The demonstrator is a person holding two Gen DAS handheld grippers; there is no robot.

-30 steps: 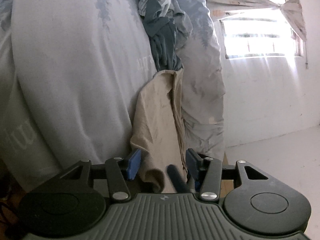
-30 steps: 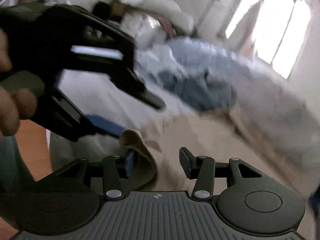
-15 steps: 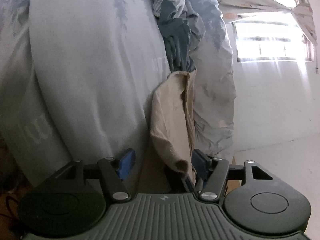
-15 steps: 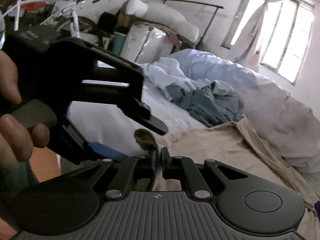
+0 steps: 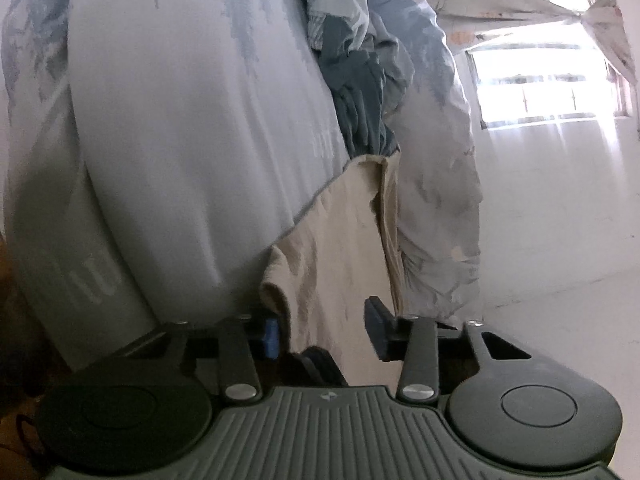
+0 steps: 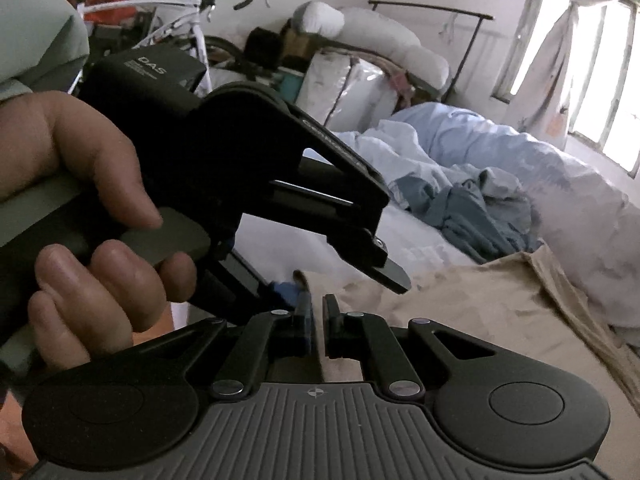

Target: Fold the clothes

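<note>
At lower left of the right wrist view, the left hand-held gripper gapes wide over the beige garment on the bed, gripping nothing. At lower centre, the right hand-held gripper has just closed on its hem; the second corner comes next.

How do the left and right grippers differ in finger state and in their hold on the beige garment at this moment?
The left gripper has its fingers spread wide; the right gripper has them nearly together. The beige garment merely lies between the left gripper's open fingers, ungripped, while the right gripper pinches the garment's edge. Shared: both are black with blue pads, both sit at the same end of the garment on the bed.
</note>
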